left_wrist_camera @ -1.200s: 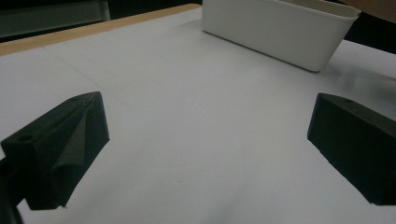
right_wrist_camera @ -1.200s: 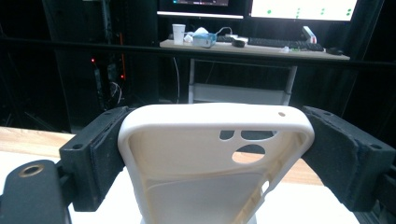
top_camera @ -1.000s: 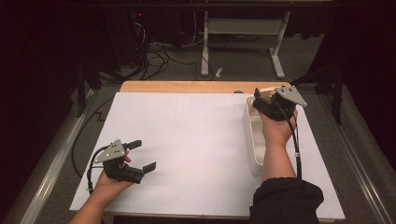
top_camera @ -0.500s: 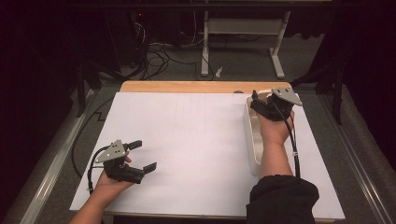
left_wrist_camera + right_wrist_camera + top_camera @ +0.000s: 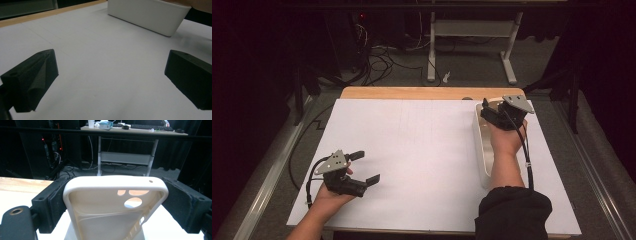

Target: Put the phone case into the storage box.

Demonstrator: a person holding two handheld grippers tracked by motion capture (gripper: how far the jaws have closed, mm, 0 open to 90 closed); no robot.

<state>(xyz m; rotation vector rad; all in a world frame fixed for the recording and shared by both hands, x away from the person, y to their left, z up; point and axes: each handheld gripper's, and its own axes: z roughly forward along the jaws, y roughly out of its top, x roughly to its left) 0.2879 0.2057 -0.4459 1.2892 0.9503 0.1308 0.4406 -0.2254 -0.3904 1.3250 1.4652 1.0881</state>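
Two grippers were in play, but just one carried anything. The right gripper (image 5: 490, 111) was clenched on a cream phone case (image 5: 107, 220), its pads pressing the two long edges. The case stood upright between them, open side toward the camera and the camera cut-out near the top. In the high view that hand hung over the far end of the long white tray (image 5: 482, 150), which lay along the right side of the white table (image 5: 422, 150). The left gripper (image 5: 368, 166) rested low at the near left of the table, well apart from the tray, jaws spread wide and grasping nothing.

Judging by that, the step in hand looked like moving the case to or from the tray. To do it well, the squeeze should have been kept even, since the soft rim could bow and pop out of the pads. The wrist should have stayed level, so the case kept square to the tray and passed inside its walls. Any release should have waited until the lower edge was seated or well clear of the rim. How far the lower edge sat from the tray could not be told.

Against the picture from a second before, the right hand had shifted slightly leftward over the tray's far end. The left gripper lay where it had been, as wide as before
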